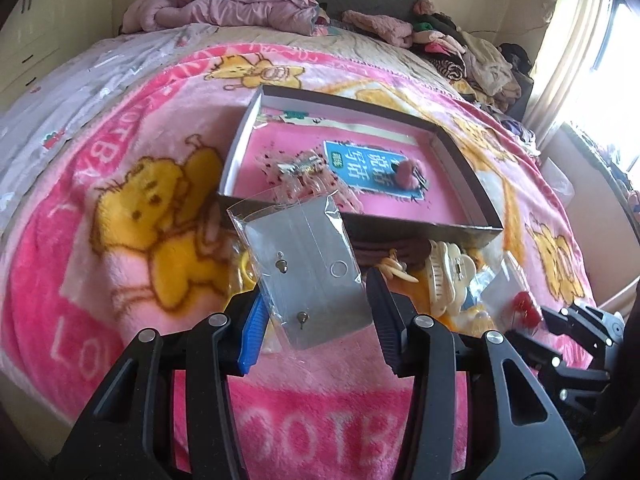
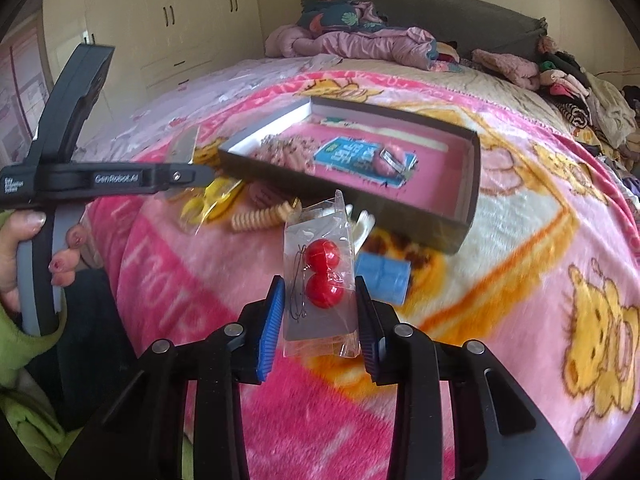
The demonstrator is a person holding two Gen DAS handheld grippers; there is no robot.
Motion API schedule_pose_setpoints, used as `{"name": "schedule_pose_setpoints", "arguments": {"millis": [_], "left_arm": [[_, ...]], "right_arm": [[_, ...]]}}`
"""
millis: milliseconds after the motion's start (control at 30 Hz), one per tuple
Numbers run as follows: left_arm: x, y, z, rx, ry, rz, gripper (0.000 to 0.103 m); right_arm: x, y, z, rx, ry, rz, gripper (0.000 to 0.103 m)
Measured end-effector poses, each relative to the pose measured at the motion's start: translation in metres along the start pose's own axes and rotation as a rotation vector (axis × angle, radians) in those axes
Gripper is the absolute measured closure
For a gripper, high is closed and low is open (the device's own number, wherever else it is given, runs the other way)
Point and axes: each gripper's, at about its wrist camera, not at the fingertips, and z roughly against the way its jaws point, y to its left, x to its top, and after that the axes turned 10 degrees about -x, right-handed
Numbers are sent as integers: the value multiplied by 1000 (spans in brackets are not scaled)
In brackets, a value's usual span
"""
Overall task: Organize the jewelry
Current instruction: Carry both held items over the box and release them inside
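Jewelry packets, studs (image 1: 304, 264) and red balls (image 2: 320, 284), sit pinched in both jaws before the seemingly cluttered box (image 1: 472, 172).

bed (image 1: 120, 184), cream wardrobes (image 2: 168, 36), bright window (image 1: 616, 52)

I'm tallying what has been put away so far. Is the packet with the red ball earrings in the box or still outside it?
Outside. The red earring packet is pinched in the right gripper, in front of the open box.

Black claws (image 2: 320, 312) with silver screws and ribbed blue pads (image 2: 272, 324); white "GenRobot.AI" lettering on one; green sleeve (image 2: 24, 380)
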Motion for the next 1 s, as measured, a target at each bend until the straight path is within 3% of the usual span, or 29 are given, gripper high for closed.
{"name": "schedule_pose_setpoints", "arguments": {"millis": [567,1000], "left_arm": [[45,2,-18,-7,8,-20,65],[86,-25,-53,-35,37,-81,65]], "right_arm": [[42,-33,-12,-55,-65,-69,73],[67,-63,-32,-124,-79,-126,73]]}}
